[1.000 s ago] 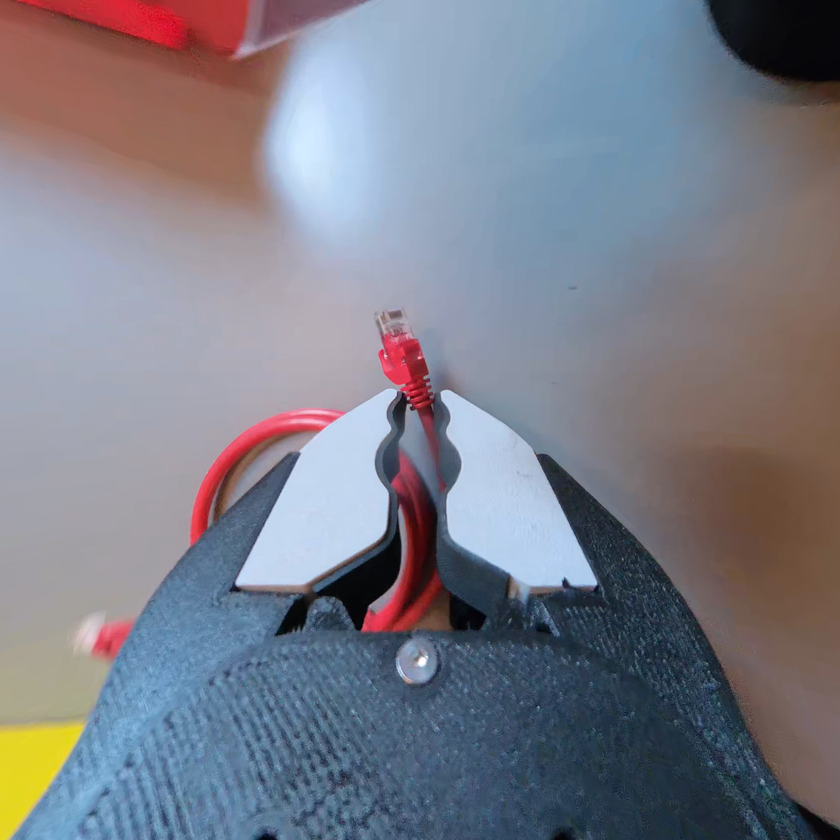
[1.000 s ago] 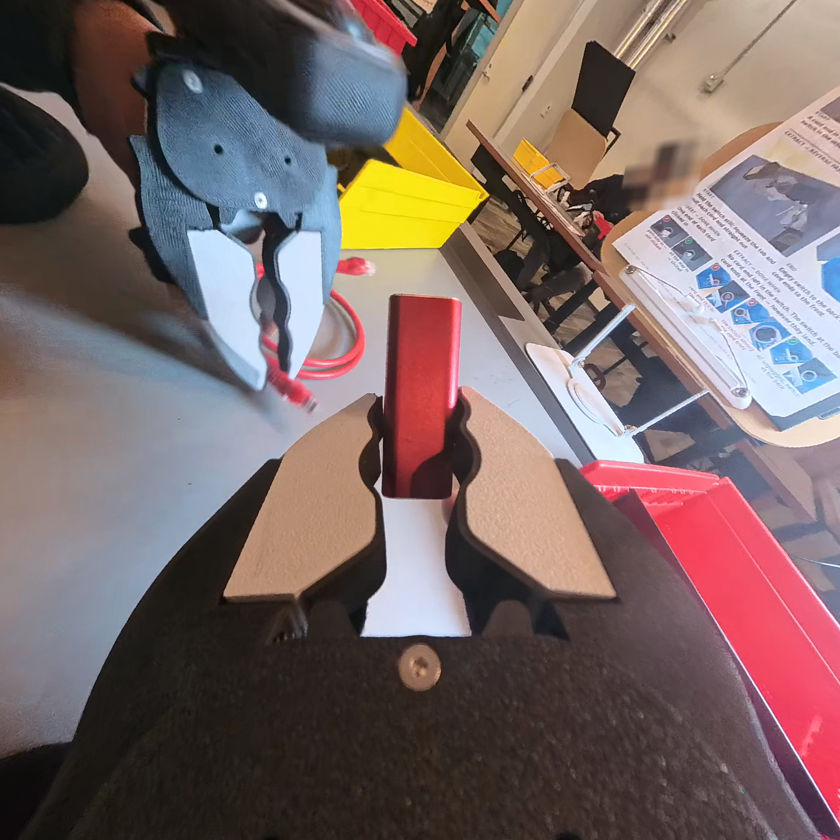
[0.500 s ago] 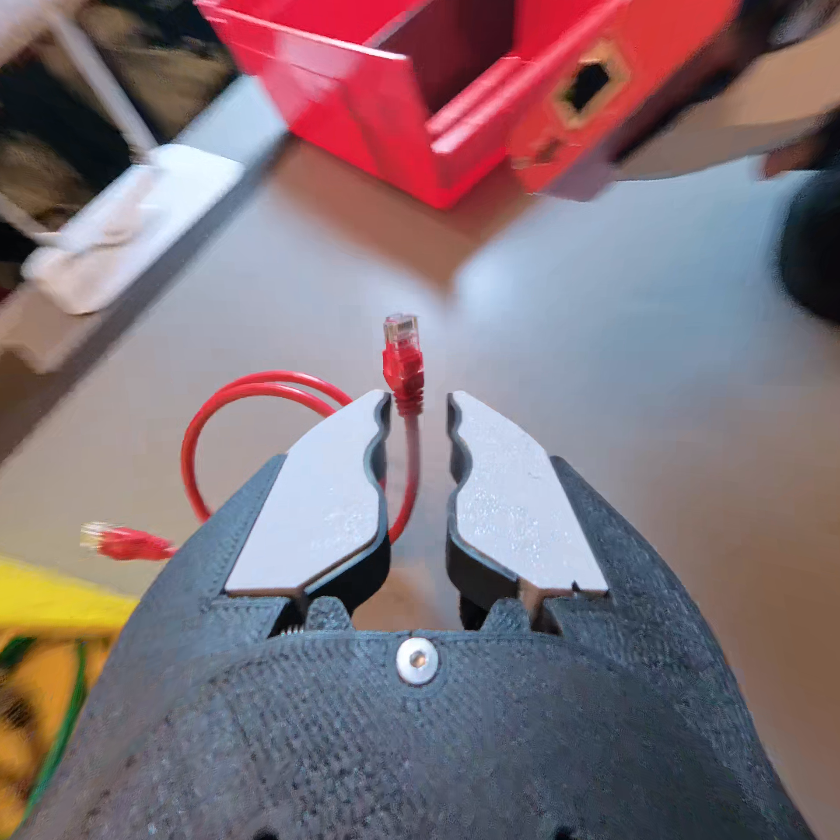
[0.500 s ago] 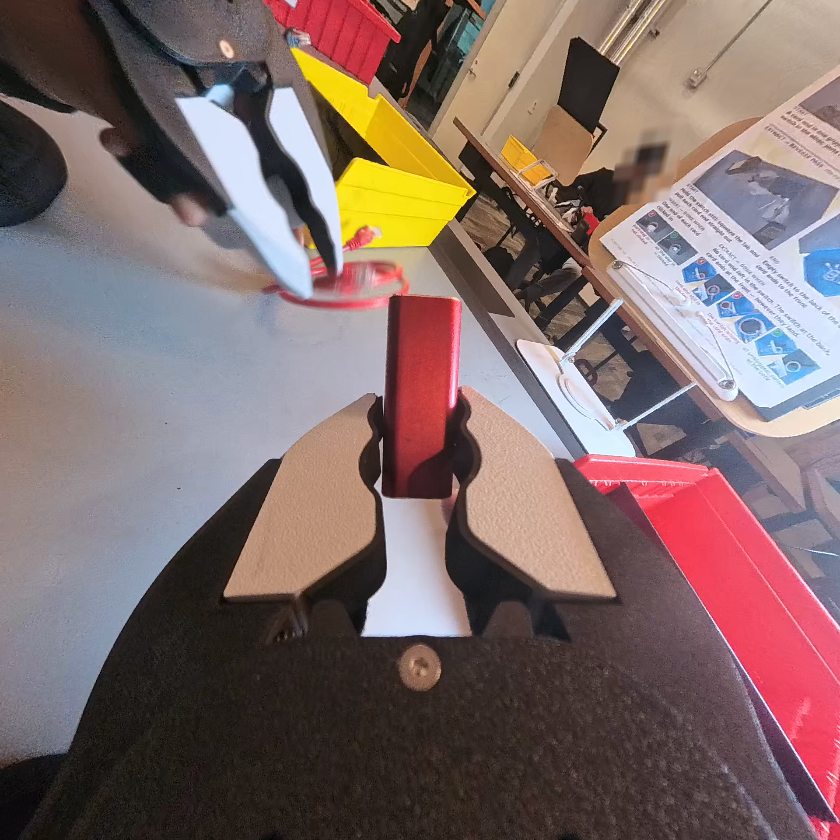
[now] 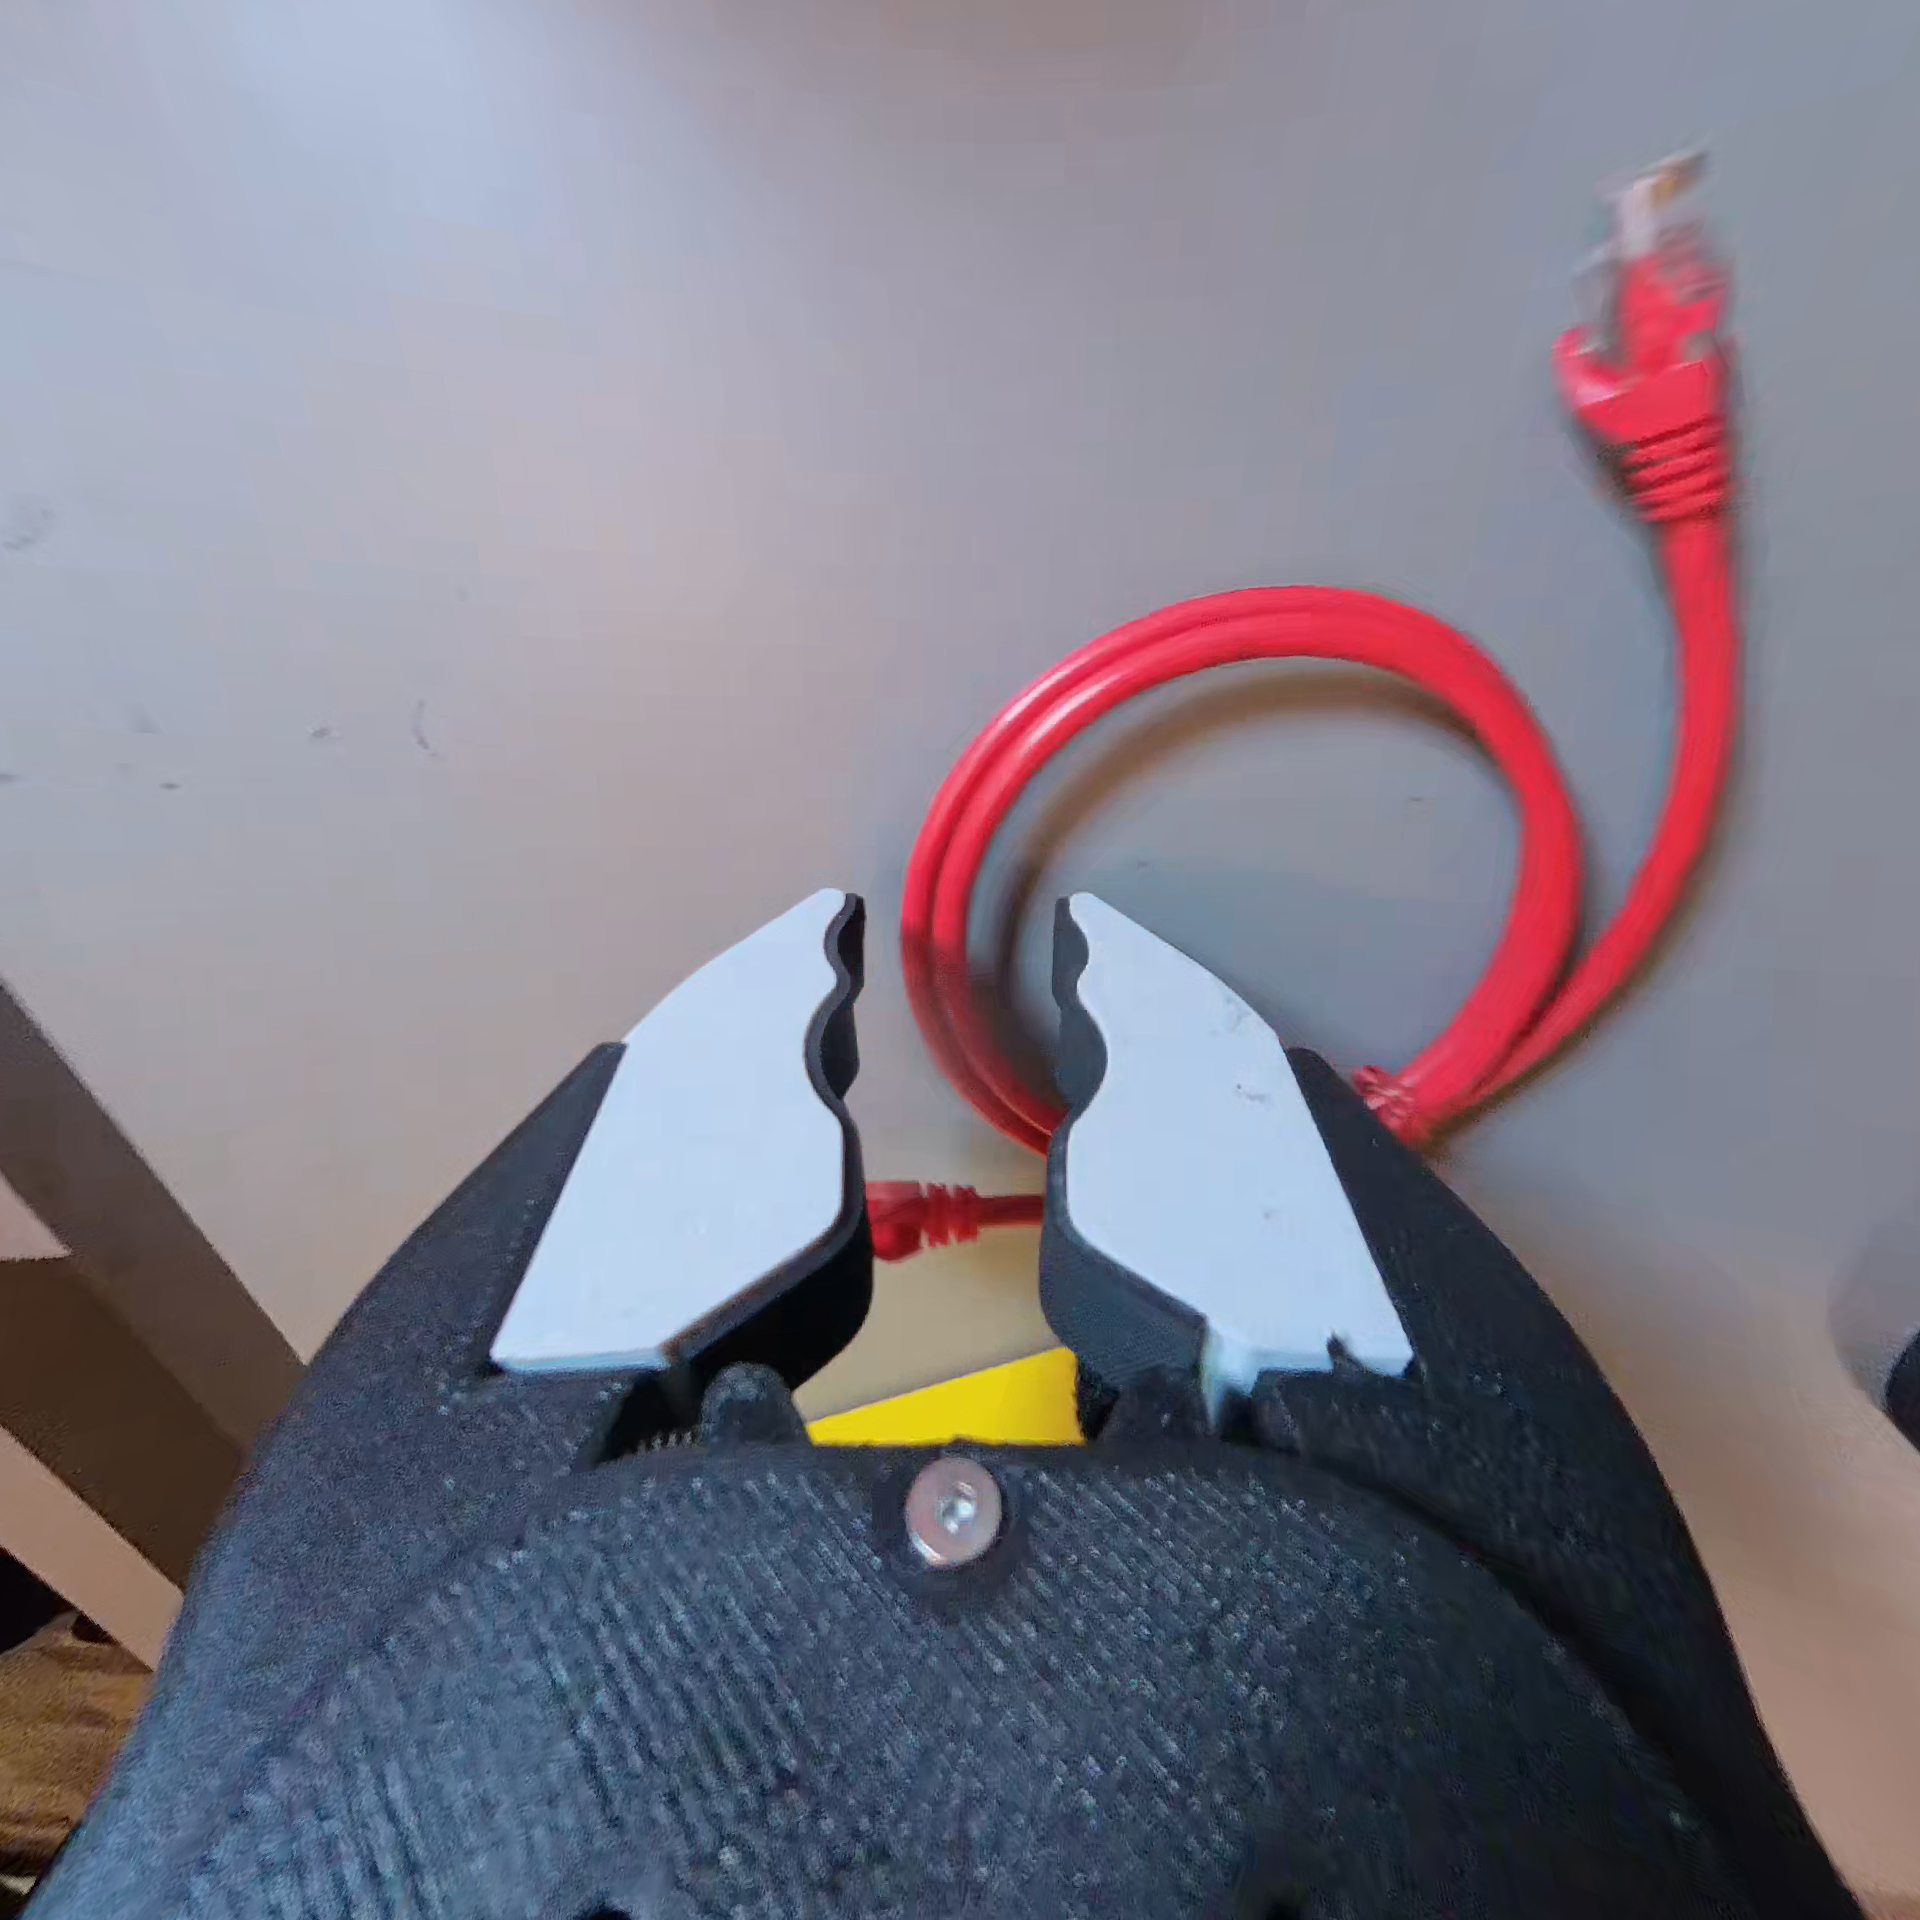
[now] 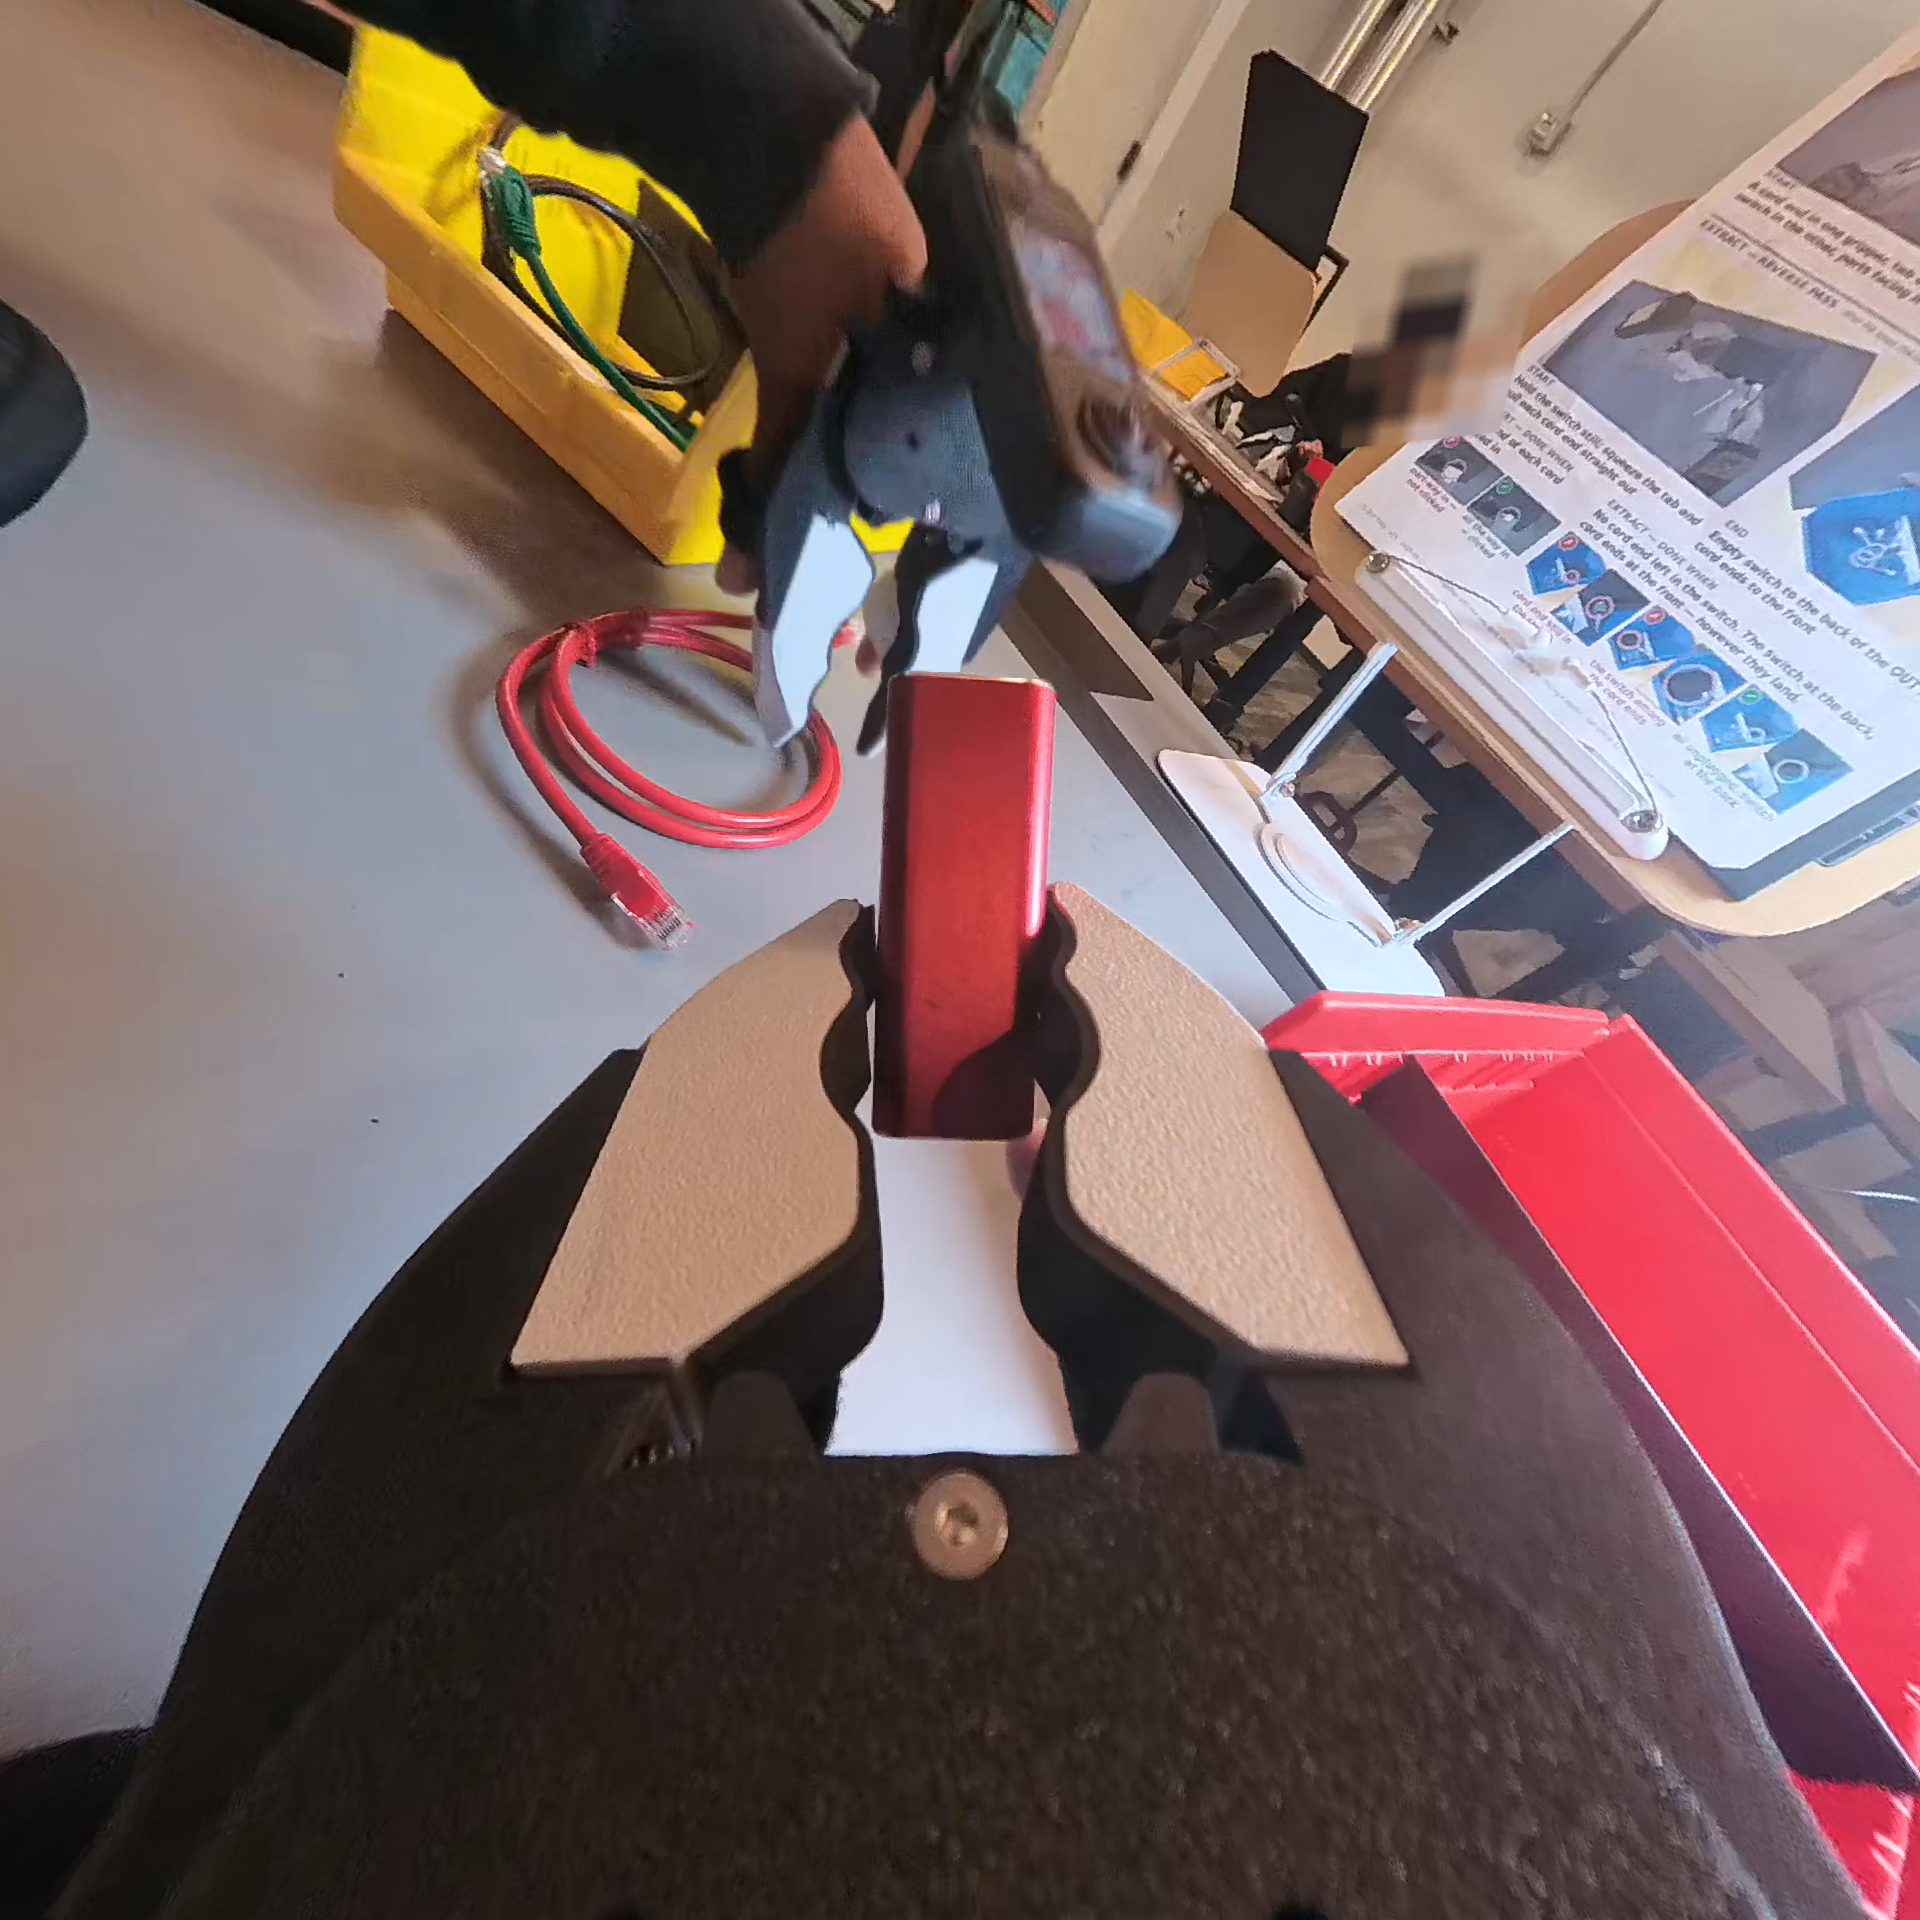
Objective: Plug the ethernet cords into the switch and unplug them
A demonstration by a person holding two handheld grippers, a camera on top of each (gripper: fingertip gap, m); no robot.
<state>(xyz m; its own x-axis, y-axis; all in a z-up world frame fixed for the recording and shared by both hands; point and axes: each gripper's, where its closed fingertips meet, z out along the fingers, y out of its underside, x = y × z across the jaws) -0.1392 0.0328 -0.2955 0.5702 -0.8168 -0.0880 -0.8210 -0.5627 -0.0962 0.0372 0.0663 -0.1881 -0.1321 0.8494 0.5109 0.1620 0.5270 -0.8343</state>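
A coiled red ethernet cord (image 5: 1236, 634) lies loose on the grey table (image 5: 520, 416); one plug (image 5: 1652, 343) points away at upper right, the other plug (image 5: 925, 1216) shows between my left fingers near a yellow bin. My left gripper (image 5: 956, 914) is open and empty, just above the coil. In the right wrist view the cord (image 6: 665, 748) lies on the table under the left gripper (image 6: 831, 707). My right gripper (image 6: 961, 925) is shut on the red switch (image 6: 961, 894), holding it upright above the table; its ports are hidden.
A yellow bin (image 6: 561, 312) with green and black cords stands at the far side. A red bin (image 6: 1662, 1247) sits at the right. A white stand (image 6: 1309, 862) holds an instruction sheet (image 6: 1714, 520) beyond the table edge. A dark object (image 6: 31, 416) lies at the left. Some 20 centimetres of space lies between my two pairs of fingers.
My left gripper opened and let go of the red cord, which dropped onto the table. The left gripper moved toward the yellow bin over the coil. The right gripper kept holding the switch.
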